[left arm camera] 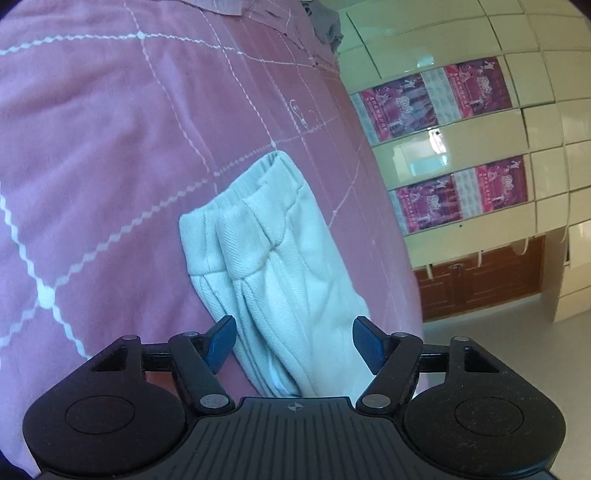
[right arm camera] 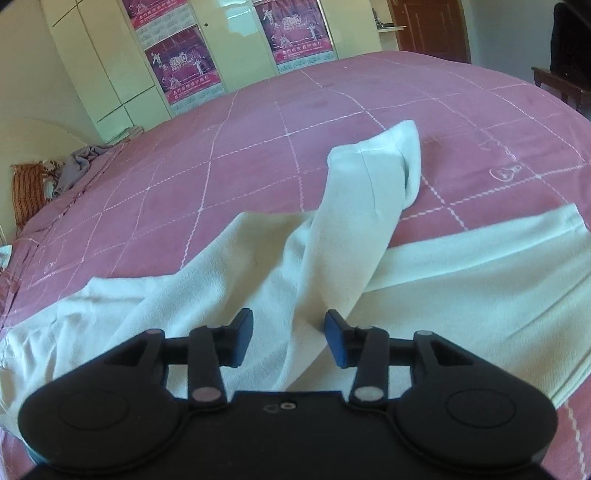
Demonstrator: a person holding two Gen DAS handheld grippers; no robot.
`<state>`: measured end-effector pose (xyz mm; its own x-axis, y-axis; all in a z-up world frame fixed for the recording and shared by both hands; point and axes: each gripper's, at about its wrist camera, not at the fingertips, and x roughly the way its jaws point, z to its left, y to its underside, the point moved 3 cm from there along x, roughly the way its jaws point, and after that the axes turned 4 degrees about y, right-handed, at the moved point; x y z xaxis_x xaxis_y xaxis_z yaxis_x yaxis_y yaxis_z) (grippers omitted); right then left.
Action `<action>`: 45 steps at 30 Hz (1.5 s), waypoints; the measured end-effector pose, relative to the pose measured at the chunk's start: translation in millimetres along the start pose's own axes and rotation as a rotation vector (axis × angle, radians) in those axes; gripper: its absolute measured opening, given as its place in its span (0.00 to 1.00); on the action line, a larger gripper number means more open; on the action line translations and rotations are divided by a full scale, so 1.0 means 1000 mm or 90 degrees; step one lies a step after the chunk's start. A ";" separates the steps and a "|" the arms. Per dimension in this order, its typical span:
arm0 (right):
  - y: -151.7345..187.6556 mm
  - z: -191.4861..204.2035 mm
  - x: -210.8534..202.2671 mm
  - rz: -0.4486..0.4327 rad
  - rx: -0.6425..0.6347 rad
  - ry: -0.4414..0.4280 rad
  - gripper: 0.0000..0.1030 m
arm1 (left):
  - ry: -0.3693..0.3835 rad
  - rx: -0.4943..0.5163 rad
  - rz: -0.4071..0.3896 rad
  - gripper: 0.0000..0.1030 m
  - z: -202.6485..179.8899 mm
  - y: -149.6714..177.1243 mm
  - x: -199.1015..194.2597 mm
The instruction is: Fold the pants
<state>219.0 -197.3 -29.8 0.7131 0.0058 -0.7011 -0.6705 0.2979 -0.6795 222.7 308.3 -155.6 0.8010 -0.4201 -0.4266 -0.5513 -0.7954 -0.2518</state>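
- Pale cream knit cotton pants [right arm camera: 332,240]: on pink quilted bed [right arm camera: 221,155], one leg flopped toward 12 o'clock.
- Left tongs [left arm camera: 294,341]: wide, straddling waistband end, not pressing.
- Right tongs [right arm camera: 289,338]: parted, empty, above the legs.
- Step: between folds; next likely calls for regripping the stray leg.

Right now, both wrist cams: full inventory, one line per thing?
Pale mint-white cotton pants: one, spread on the bed near the cameras, one leg flipped over so its cuff lies farther up the bed; elastic waistband shows in the left wrist view.
Pink quilted bedspread with white grid stitching: one, covers the bed.
Magenta posters: several, on the wardrobe doors.
Cream glossy wardrobe: one, behind the bed.
Grey crumpled cloth: one, far corner of the bed.
Orange striped pillow: one, beside that cloth.
Brown wooden door: one, background.
Left tongs: black with blue pads, open, straddling the pants.
Right tongs: same, open over the pants.
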 end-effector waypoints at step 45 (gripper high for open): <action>0.013 -0.070 -0.031 -0.024 0.018 0.079 0.38 | -0.083 0.024 -0.004 0.09 0.020 -0.017 0.009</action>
<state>173.7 -260.4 -32.0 0.7056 -0.1235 -0.6978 -0.6364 0.3227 -0.7006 234.4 326.8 -172.6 0.7685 -0.3532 -0.5336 -0.5569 -0.7798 -0.2858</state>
